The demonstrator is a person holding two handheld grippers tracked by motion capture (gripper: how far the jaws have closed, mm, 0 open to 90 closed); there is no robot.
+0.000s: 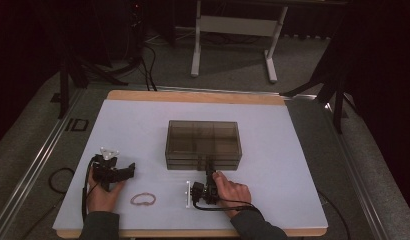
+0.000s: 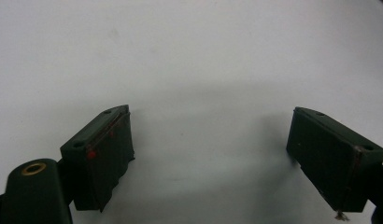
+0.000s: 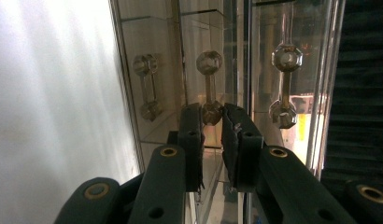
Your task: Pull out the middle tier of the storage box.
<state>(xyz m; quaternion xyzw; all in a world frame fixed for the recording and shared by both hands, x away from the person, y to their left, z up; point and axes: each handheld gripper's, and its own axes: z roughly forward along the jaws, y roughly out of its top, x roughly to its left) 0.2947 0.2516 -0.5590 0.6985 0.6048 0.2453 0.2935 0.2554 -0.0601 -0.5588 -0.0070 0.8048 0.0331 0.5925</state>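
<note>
A smoky see-through drawer box (image 1: 203,137) stands mid-table. My right gripper (image 1: 209,164) lies rolled on its side against the box's front. In the right gripper view its jaws (image 3: 212,114) are shut on the faceted knob of the middle drawer handle (image 3: 209,83), and two more handles (image 3: 147,87) (image 3: 284,84) flank it. My left gripper (image 1: 130,170) rests on the table at the left, held by a hand. Its jaws (image 2: 210,140) stand wide open over bare white tabletop with nothing between them. A small pinkish bracelet (image 1: 143,199) lies on the table between the two hands.
The white table top (image 1: 273,200) has a wooden rim at the far edge. Beyond it stands a white desk frame (image 1: 233,30) on grey carpet, with dark stands at both sides. Cables trail from both grippers toward the near edge.
</note>
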